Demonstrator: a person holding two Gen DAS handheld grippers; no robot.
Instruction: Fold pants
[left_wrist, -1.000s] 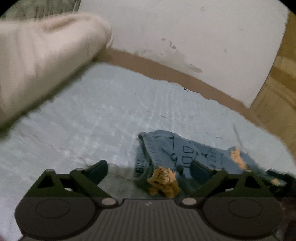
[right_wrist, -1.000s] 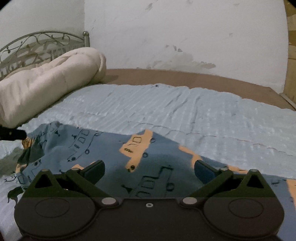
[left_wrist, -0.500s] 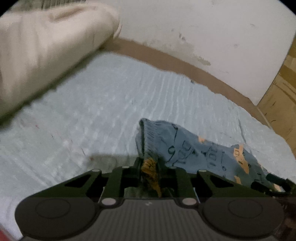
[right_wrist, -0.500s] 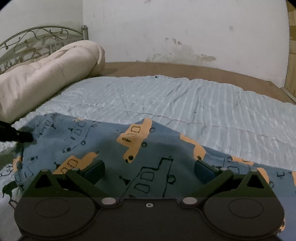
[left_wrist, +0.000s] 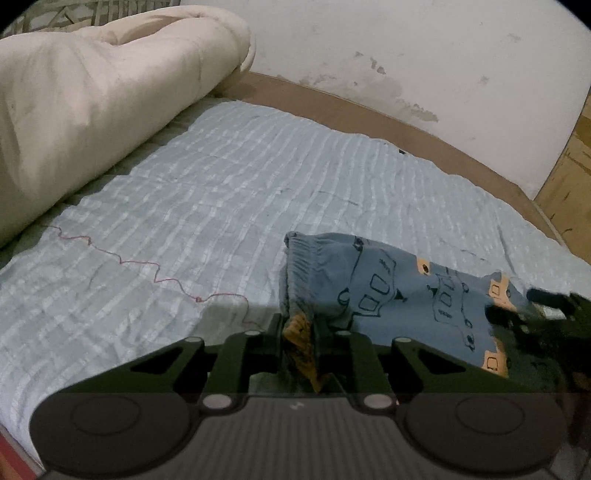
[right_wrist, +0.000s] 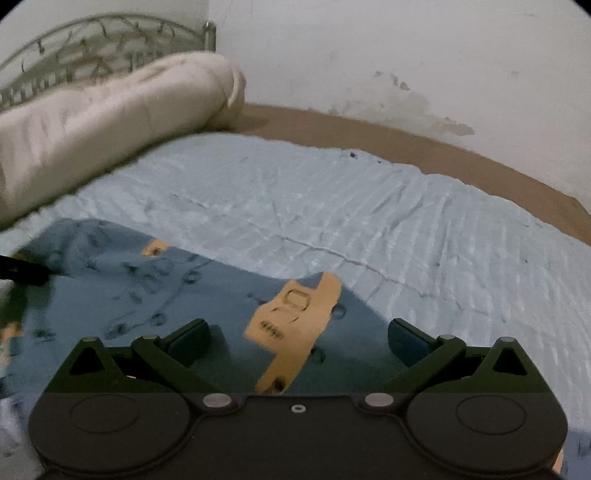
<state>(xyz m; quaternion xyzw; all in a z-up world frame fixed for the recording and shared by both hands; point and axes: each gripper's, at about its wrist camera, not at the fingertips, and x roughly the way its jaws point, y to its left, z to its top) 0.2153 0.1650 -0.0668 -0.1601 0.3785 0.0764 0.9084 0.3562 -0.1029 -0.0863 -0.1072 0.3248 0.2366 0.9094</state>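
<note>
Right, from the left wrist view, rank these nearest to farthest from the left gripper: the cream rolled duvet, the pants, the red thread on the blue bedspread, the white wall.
1. Pants: an edge is pinched in the left gripper's jaws.
2. Red thread: just left, lying on the bedspread.
3. Cream rolled duvet: far left, along the bed's side.
4. White wall: at the back, beyond the bed.

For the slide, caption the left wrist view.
Left claw pinching the waistband corner of blue car-print pants on a pale blue bedspread, cream rolled duvet behind.
</note>
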